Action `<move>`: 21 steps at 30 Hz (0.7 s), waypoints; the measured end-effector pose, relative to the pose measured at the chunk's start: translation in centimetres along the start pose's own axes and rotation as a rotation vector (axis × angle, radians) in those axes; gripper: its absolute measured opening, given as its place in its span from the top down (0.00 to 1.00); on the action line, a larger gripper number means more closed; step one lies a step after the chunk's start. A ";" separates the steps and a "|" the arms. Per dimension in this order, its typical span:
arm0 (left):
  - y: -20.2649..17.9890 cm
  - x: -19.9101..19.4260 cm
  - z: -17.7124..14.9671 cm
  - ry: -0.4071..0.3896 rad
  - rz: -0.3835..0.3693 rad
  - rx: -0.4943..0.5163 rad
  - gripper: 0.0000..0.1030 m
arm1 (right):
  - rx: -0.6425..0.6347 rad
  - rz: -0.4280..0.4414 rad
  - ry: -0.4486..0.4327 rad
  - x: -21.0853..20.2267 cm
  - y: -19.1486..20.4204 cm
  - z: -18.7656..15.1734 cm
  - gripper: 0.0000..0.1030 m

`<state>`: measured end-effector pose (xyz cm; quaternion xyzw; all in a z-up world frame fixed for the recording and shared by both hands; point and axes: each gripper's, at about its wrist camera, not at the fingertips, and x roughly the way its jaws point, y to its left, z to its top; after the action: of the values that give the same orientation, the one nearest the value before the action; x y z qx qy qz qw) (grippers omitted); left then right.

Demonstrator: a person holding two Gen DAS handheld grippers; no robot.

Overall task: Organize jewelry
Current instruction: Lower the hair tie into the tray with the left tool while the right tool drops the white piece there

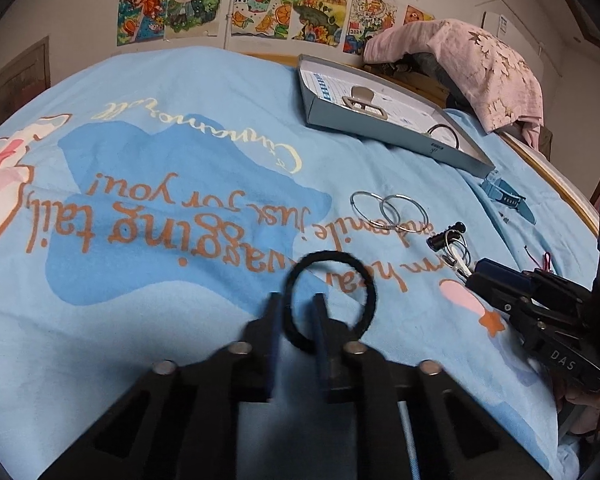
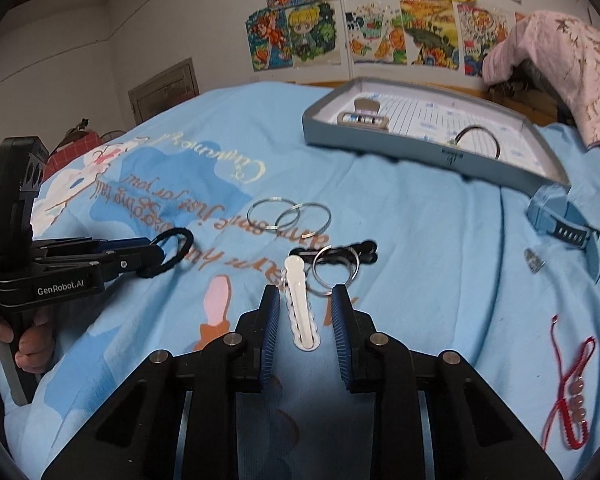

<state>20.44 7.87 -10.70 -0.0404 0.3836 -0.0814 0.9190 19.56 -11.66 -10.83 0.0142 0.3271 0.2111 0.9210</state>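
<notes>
Bedspread, light blue with cartoon print and upside-down lettering, covers the whole work surface. Left gripper is clenched on a black hair tie; the loop's near side is pinched between the fingers, the rest stands out ahead of the tips, and the right wrist view shows the same grip from the side. Right gripper straddles a white hair clip lying on the cloth; jaws partly closed, a gap shows on both sides of the clip, pads not pressing on it. Just past the clip's far end: a metal ring overlapping a black hair clip. Further out, two silver hoops lie overlapping each other. Grey-blue box lid, shallow, sits at the far right of the bedspread and holds a bangle near its right end and a beige hair claw at its left end. Blue watch lies just beside the lid's near right corner, with a small clear item next to it, too small to identify. Red string bracelet with pink beads lies near the right edge, well apart from the rest. A hand grips the left tool's handle. Pink garment is heaped beyond the lid; colourful drawings hang on the wall.
</notes>
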 end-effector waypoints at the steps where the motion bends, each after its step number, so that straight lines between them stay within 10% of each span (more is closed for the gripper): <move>1: 0.0 0.0 0.0 0.001 -0.001 -0.003 0.92 | 0.001 -0.001 0.004 0.2 0.0 0.0 0.79; 21: -2.7 -3.9 1.6 -0.103 0.039 0.009 0.95 | 0.032 -0.002 -0.189 -3.7 -0.8 0.1 0.89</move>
<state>18.55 5.96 -6.45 -0.0330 0.3363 -0.0629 0.9391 17.30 -13.85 -8.69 0.0485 0.2421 0.2028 0.9476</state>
